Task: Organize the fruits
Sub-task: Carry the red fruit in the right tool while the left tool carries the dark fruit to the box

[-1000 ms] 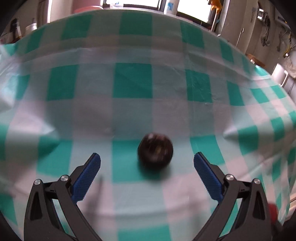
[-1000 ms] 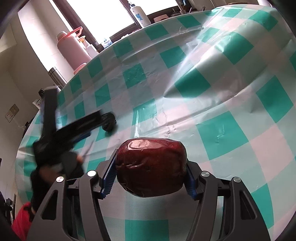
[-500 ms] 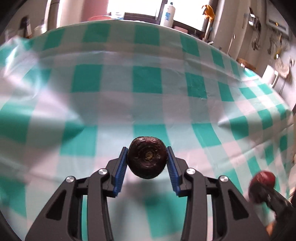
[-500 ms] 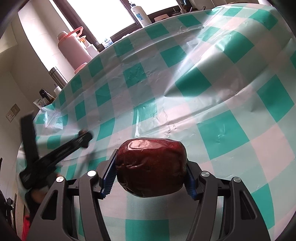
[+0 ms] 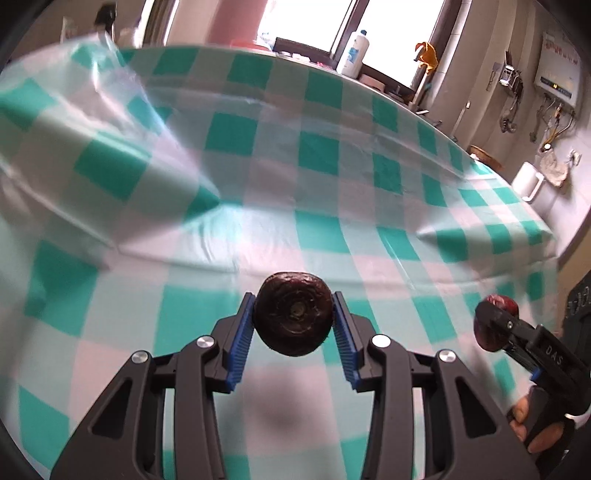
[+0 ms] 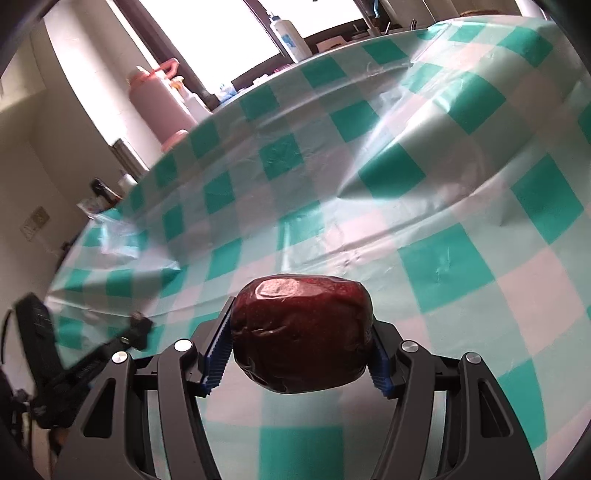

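My left gripper (image 5: 293,322) is shut on a dark brown round fruit (image 5: 293,314) and holds it above the green and white checked tablecloth (image 5: 332,206). My right gripper (image 6: 299,341) is shut on a wrinkled dark red fruit (image 6: 301,332) and holds it above the same cloth (image 6: 461,240). The right gripper with its red fruit (image 5: 496,321) also shows at the right edge of the left wrist view. The left gripper (image 6: 138,326) shows blurred at the lower left of the right wrist view.
A clear plastic bag (image 5: 110,107) lies on the cloth at the far left; it also shows in the right wrist view (image 6: 122,240). A pink flask (image 6: 162,103) and a white bottle (image 6: 288,35) stand beyond the table's far edge by the window.
My left gripper closed on the dark fruit and lifted it off the cloth, tilting upward. My right gripper kept its red fruit and barely moved.
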